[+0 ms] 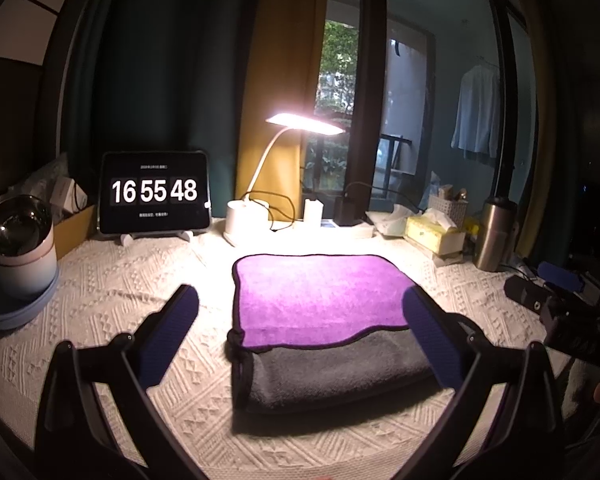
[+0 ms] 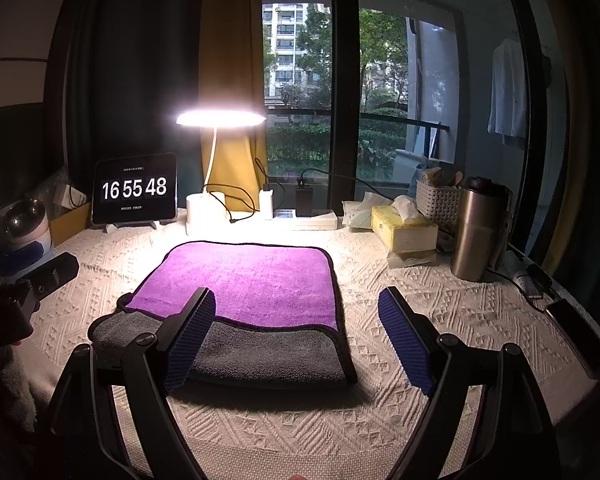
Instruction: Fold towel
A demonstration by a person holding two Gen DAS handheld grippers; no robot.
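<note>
The towel (image 1: 324, 320) lies on the surface (image 1: 120, 292) between the left tool (image 1: 300, 336) fingers; lamp (image 1: 248, 212) beyond it, tablet (image 1: 155, 192) beyond-left, tissue box (image 1: 434, 232) beyond-right

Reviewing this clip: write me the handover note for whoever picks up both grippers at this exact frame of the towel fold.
Left gripper: open, empty, held above the towel's near edge.
Right gripper: open, empty, over the towel's near right corner.
Purple-and-grey plush towel: lies flat on the cream woven tablecloth, in front of the lit white desk lamp. It is folded over already, with the purple face on top and a grey band showing along the near edge.
Left: whether another fold is wanted cannot be told; if so, regrasp the near edge.
</note>
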